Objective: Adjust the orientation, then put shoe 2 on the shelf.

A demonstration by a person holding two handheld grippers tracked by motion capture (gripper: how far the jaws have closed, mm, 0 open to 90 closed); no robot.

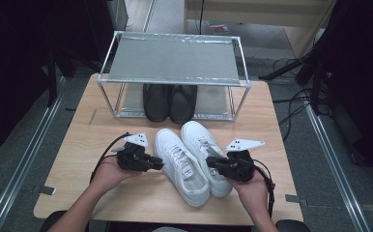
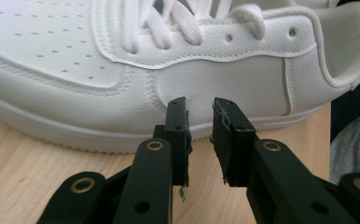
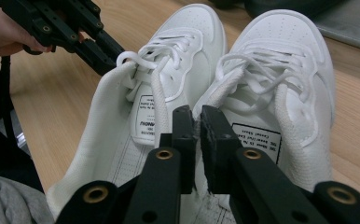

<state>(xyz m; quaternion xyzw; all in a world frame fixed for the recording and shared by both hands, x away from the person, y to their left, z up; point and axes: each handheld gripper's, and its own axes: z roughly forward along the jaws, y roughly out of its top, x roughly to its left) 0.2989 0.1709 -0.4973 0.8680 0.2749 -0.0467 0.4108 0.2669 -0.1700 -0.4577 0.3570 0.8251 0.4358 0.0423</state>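
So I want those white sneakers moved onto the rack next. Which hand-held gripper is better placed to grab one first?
Right, probably. The right hand-held gripper has its jaws around the collar of a white leather sneaker, nearly shut. The left hand-held gripper only faces the other sneaker's flat side, jaws apart.

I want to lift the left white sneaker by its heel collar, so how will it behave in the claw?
The left white sneaker probably bends at the collar, since its padded rim looks soft in the right gripper view. Its smooth leather-like side may slip. The flat sole suggests it won't roll. The left claw stands slightly open beside it.
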